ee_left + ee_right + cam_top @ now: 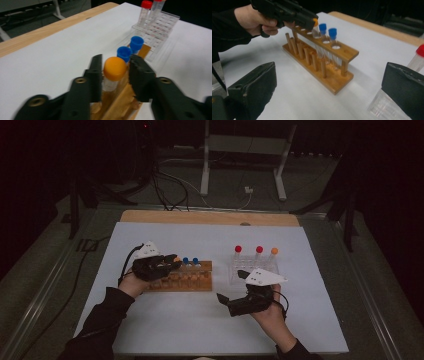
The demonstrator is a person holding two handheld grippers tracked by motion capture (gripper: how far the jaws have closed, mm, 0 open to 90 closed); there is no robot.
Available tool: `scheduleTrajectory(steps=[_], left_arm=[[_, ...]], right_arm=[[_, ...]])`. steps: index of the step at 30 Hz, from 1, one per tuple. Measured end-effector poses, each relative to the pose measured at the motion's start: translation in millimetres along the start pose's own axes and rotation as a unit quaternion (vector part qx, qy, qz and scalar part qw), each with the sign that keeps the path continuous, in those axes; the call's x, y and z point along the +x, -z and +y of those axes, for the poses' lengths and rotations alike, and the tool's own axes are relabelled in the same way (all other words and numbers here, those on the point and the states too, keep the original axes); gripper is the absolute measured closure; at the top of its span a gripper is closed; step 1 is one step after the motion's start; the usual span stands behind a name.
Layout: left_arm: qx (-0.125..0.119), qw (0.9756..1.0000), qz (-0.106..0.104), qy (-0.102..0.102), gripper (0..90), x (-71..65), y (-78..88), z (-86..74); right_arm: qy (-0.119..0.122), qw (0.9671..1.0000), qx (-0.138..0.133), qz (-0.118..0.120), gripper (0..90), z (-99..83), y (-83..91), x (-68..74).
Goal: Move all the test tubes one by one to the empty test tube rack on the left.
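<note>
A clear plastic rack [240, 270] with two red-capped tubes [238, 249] and one orange-capped tube [274, 251] is seen toward the surface's [210, 240] right edge.

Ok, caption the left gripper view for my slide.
Left gripper straddling an orange-capped tube seated in the wooden rack.

Between the black jaws of the left gripper [115, 72] stands a clear tube with an orange cap [114, 68]. Just past the jaws, two tubes wear blue caps [124, 53]. Their rack [337, 80] is honey-brown wood. Beyond, a clear plastic rack [160, 25] holds red-capped tubes [146, 4]. The desk [50, 57] is white, edged in light wood.
</note>
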State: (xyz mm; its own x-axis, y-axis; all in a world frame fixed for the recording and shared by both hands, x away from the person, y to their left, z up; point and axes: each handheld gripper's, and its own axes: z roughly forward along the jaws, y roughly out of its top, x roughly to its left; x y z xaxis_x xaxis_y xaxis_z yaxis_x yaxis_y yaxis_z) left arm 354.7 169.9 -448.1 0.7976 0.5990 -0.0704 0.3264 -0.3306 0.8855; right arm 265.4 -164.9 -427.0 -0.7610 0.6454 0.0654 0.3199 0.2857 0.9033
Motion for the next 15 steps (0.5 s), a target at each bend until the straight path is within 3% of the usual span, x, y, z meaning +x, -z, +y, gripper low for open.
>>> scheduleTrajectory(steps=[8,11,15], left_arm=[[-0.016,0.9999,0.001,-0.005,27.4,-8.4,14.9,3.1],[-0.02,0.9998,-0.008,-0.005,17.4,-13.1,19.2,2.1],[-0.017,0.9995,-0.025,-0.004,8.9,-17.2,23.4,-0.5]], right_arm=[[0.004,0.9996,-0.027,-0.011,0.0,5.9,11.7,-9.2],[0.003,0.9992,-0.032,-0.026,0.0,8.7,18.7,-18.5],[-0.004,0.9969,-0.043,-0.066,0.0,11.1,30.7,-34.3]])
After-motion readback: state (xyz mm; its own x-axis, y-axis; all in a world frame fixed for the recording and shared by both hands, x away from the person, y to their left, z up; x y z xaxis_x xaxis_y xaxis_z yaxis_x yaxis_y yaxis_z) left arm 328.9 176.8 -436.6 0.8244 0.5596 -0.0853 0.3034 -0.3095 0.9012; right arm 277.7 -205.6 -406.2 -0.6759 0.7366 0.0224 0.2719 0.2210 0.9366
